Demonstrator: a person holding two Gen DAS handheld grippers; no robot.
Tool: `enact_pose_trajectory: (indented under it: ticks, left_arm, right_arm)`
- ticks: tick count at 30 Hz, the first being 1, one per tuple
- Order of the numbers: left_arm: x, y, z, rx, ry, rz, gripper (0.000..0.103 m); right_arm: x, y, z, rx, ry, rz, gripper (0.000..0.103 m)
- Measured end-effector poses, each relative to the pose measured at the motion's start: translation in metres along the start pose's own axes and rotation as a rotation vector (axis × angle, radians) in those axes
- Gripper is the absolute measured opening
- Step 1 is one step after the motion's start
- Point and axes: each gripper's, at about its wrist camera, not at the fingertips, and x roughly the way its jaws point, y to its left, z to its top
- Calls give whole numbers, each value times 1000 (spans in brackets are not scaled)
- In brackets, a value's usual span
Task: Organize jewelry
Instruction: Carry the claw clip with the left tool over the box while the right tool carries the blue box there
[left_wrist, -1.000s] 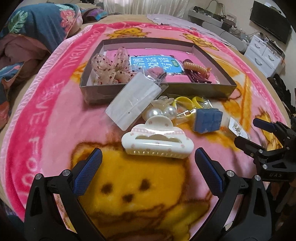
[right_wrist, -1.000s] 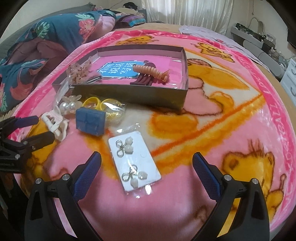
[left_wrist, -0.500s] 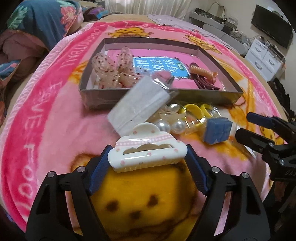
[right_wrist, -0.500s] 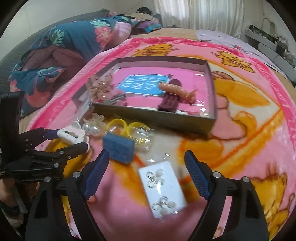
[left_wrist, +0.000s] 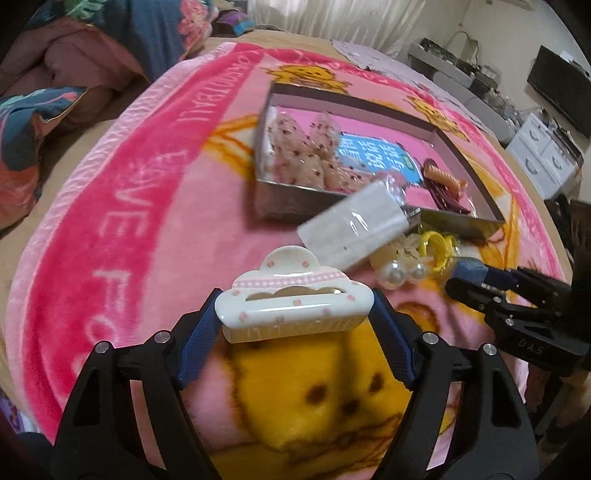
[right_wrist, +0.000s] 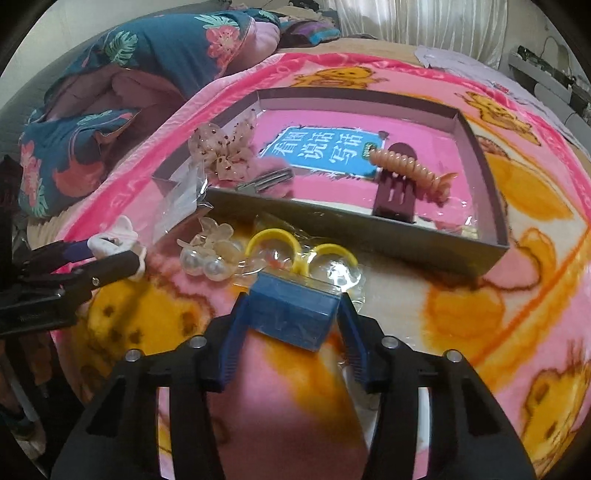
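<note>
Blue pads of the left tongs (left_wrist: 295, 325) clamp the white claw clip (left_wrist: 293, 299). Right tongs (right_wrist: 291, 321) are closing on the blue box (right_wrist: 293, 314) between them. Lift both level, then carry forward into the grey tray (right_wrist: 406, 249) ahead.

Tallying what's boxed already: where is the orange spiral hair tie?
Inside the grey box, right side of the right wrist view, the orange spiral hair tie lies across a dark purple comb.

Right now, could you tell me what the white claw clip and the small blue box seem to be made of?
White claw clip: probably hard glossy plastic or acetate, given the bright highlights on its smooth scalloped shell with pink dots. Small blue box: possibly card or leatherette under clear film, matte with a faint sheen; hard to tell.
</note>
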Motion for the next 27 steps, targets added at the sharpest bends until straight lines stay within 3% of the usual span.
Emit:
enact_pose_trajectory:
  ticks: [2, 16, 27]
  left_arm:
    - [-5, 2, 1, -1, -15, 3, 65]
    - [-29, 0, 13, -4, -77, -33, 65]
    - [-57, -21, 54, 42, -176, -48, 65]
  right_arm:
    - [-6, 1, -1, -4, -19, 11, 47]
    - [-73, -12, 18, 42, -198, 58, 46]
    - [-99, -34, 35, 74, -291, 35, 46]
